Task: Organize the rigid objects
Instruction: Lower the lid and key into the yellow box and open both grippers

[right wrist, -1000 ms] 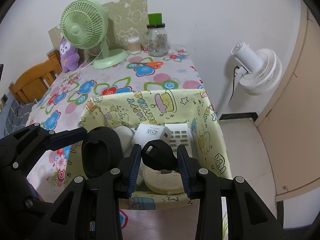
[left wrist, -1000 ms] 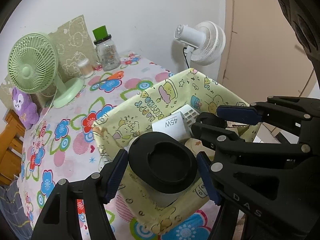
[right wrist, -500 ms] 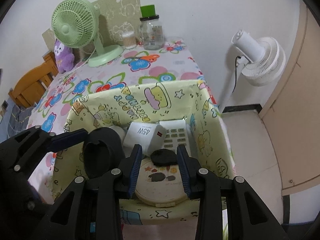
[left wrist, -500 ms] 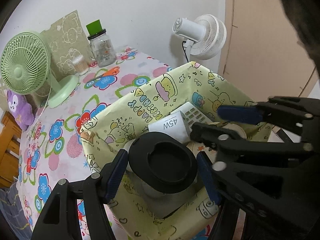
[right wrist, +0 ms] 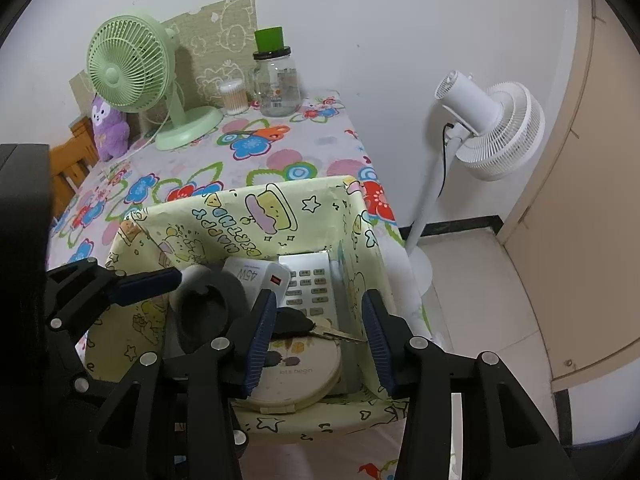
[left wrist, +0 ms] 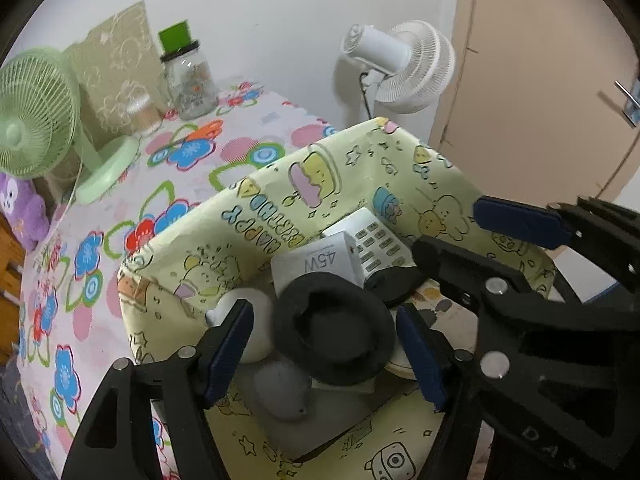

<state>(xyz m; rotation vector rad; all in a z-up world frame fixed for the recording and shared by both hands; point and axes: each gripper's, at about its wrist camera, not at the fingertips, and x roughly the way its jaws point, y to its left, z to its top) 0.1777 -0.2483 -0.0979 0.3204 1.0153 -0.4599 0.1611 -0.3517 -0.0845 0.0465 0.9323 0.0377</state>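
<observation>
**Black key and black-rimmed cup let go inside the yellow box**

Black pads on both tools have just spread apart. The right tool (right wrist: 316, 344) stands spread; the black-headed key (right wrist: 298, 323) it pinched a second ago now lies loose between its fingers, on the round cream case (right wrist: 298, 372) printed "let's begin". The left tool (left wrist: 324, 354) also stands spread, both fingers clear of the black-rimmed cup (left wrist: 334, 332), which sits lower in the yellow box (left wrist: 256, 216) than before.

Toward twelve o'clock from the key lie a white remote (right wrist: 310, 284) with grey buttons and a white charger (right wrist: 256, 276) marked "45W". The box's paper wall carries upside-down lettering, "HAPPY BIRTHDAY" as far as it reads. It sits on the flowered worktop (right wrist: 280, 152), with a green fan (right wrist: 132, 68) at eleven o'clock.
</observation>
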